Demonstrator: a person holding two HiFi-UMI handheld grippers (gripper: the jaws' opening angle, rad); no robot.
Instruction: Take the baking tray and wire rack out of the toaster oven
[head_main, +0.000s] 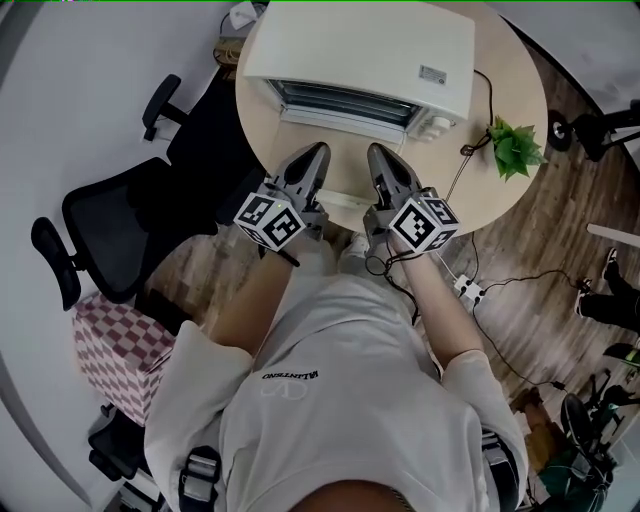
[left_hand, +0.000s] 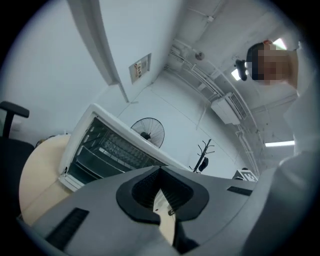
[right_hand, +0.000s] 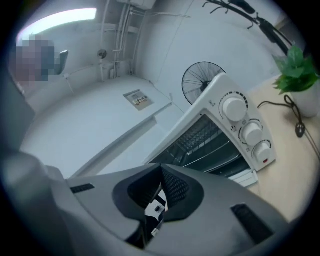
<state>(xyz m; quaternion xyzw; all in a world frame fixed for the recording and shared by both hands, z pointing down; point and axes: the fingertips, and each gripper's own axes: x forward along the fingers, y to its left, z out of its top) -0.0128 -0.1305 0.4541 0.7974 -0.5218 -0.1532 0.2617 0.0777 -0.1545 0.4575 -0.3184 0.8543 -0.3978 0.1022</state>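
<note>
A white toaster oven (head_main: 360, 50) stands on a round beige table (head_main: 505, 75), its glass front (head_main: 345, 103) facing me and seemingly closed. Through the glass a wire rack (left_hand: 120, 147) shows, with a darker tray-like shelf (left_hand: 90, 160) below it. The right gripper view shows the same oven (right_hand: 215, 135), its rack (right_hand: 200, 132) and three knobs (right_hand: 251, 132). My left gripper (head_main: 318, 150) (left_hand: 160, 167) and right gripper (head_main: 375, 152) (right_hand: 161, 166) hover side by side just short of the oven front. Both are shut, with nothing between the jaws.
A small potted plant (head_main: 515, 145) (right_hand: 295, 75) sits at the table's right, with a black cable (head_main: 470, 150) trailing off the edge to a power strip (head_main: 470, 290) on the floor. A black office chair (head_main: 130, 215) and a checkered seat (head_main: 115, 350) stand at the left.
</note>
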